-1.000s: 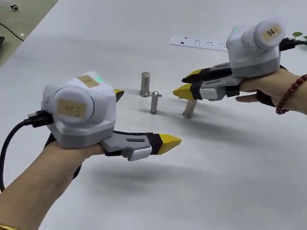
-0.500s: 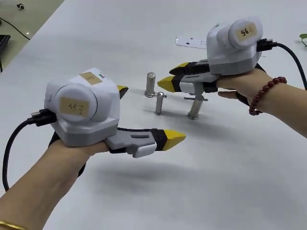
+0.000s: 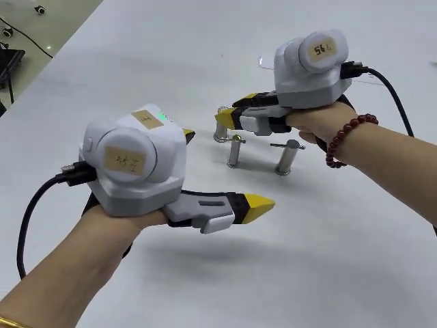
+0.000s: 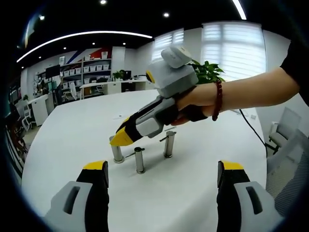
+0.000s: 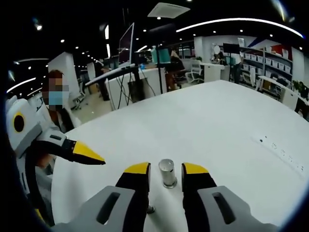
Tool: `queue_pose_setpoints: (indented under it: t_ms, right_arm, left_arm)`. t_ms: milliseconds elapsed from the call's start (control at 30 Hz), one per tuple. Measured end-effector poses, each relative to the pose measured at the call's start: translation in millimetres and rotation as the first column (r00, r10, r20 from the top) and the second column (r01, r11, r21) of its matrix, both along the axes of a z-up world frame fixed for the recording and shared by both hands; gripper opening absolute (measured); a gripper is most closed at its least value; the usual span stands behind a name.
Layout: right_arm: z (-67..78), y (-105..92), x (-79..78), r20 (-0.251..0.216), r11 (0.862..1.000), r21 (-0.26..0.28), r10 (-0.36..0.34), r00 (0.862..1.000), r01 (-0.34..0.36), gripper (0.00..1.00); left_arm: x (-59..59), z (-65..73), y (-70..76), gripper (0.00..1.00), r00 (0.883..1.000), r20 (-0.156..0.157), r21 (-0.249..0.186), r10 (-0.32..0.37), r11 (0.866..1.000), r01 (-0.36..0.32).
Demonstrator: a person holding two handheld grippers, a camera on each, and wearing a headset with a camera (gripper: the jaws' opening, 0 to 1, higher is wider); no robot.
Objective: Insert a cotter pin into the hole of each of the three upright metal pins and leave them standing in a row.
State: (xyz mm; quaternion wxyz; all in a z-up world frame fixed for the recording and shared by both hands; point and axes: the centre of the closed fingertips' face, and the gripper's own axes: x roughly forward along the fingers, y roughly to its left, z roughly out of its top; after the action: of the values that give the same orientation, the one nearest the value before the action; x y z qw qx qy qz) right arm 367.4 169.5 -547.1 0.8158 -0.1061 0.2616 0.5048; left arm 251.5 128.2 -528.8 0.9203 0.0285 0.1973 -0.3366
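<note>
White table (image 3: 341,260), seen from the head view with both tools above it. Left hand-held gripper (image 3: 225,169), nearest the camera at lower left: jaws spread wide and holding nothing, well short of the row of pins. Its own view shows the two yellow-tipped jaws far apart, with all three pins standing on the table ahead of the left hand-held gripper (image 4: 163,166).

Right hand-held gripper (image 3: 235,109), reaching in from the upper right, held by a hand with a bead bracelet (image 3: 345,137). Its yellow tips hang over the left-hand metal pin (image 3: 220,133). In the right gripper view, the round top of this left-hand metal pin (image 5: 167,173) appears between the two jaw tips of the right hand-held gripper (image 5: 166,169). A narrow gap shows on each side, so the jaws are parted and grip nothing.

Middle metal pin (image 3: 234,154) and right-hand metal pin (image 3: 287,160) stand upright in line with the first. All three are apart from one another.

A cotter pin (image 3: 232,139) crosses the head of the middle metal pin. A second cotter pin (image 3: 276,145) crosses the head of the right-hand metal pin.
</note>
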Motion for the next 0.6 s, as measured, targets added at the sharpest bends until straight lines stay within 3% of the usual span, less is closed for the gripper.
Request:
queue_pose_setpoints:
  t_ms: [200,600]
  right_arm:
    - [-9.2,5.2,8.1,-0.009,1.000,-0.029,0.008,1.000,-0.009,0.19]
    - [-23.4,5.9,3.1,-0.032,0.997,-0.080,-0.005,0.999,0.002,0.13]
  left_arm:
    - [2.6,3.4,-0.4,0.93,1.000,0.012,-0.009,0.017,1.000,-0.017]
    - [1.3,5.4,-3.3,0.93,1.000,0.008,-0.020,0.016,1.000,-0.016]
